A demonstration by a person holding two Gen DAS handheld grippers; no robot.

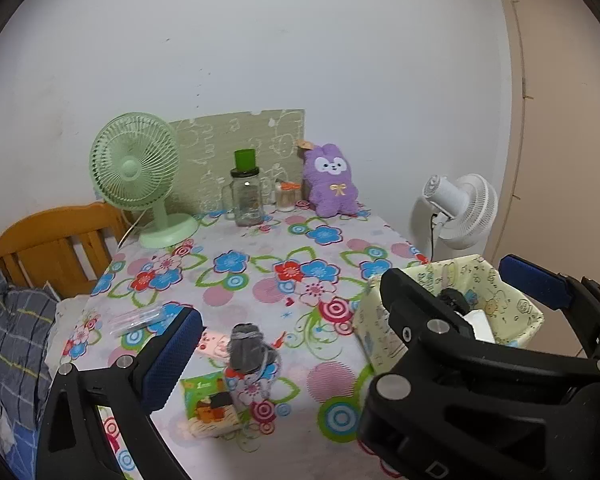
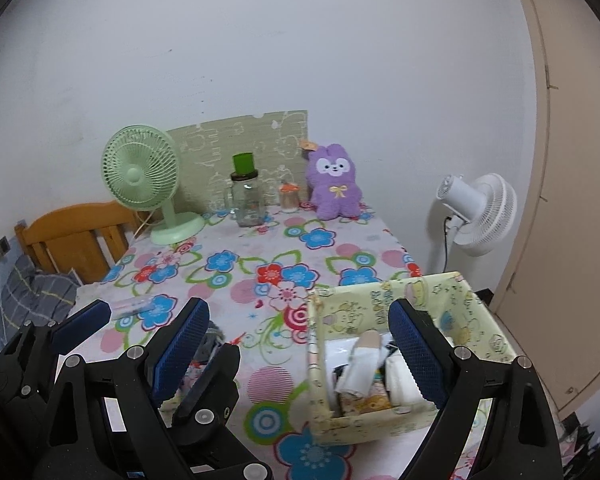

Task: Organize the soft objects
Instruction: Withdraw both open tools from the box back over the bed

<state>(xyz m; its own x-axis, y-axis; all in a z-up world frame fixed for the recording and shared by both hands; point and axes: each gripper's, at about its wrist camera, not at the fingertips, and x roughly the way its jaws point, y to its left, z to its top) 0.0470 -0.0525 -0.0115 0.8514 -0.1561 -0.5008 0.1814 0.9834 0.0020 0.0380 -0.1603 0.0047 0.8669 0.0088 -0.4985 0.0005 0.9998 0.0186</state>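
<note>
- Near the front edge of the tabletop, left of centre, lies the rolled grey sock bundle (image 1: 247, 347), resting partly on a flowered pouch (image 1: 256, 390) with a green tissue pack (image 1: 208, 406) touching its left side.
- I judge the bundle to be my next pick: soft, so I should close on its thick middle, not on the loose top, and lift straight up so the pouch and pack stay put.
- My left gripper (image 1: 356, 304) has its blue pads spread wide with nothing between them; the left finger (image 1: 172, 354) stands just left of the bundle, the right one out over the box.
- I would shift left and lower, so the bundle sits midway between the pads before I squeeze.
- The patterned fabric box (image 2: 380, 420) sits at the front right corner of the tabletop, already holding white folded pieces and a rolled pale item; that is where I judge the bundle should go.
- My right gripper (image 2: 300, 360) is also wide apart and empty, held over the box's near left wall, with the left tool's body crossing low beside it.
- I should keep the two tools from knocking together as I carry across.
- At the back edge stand the purple plush rabbit (image 1: 332, 182), a glass jar (image 1: 247, 196) and a green fan (image 1: 136, 168), well apart from my work.
</note>
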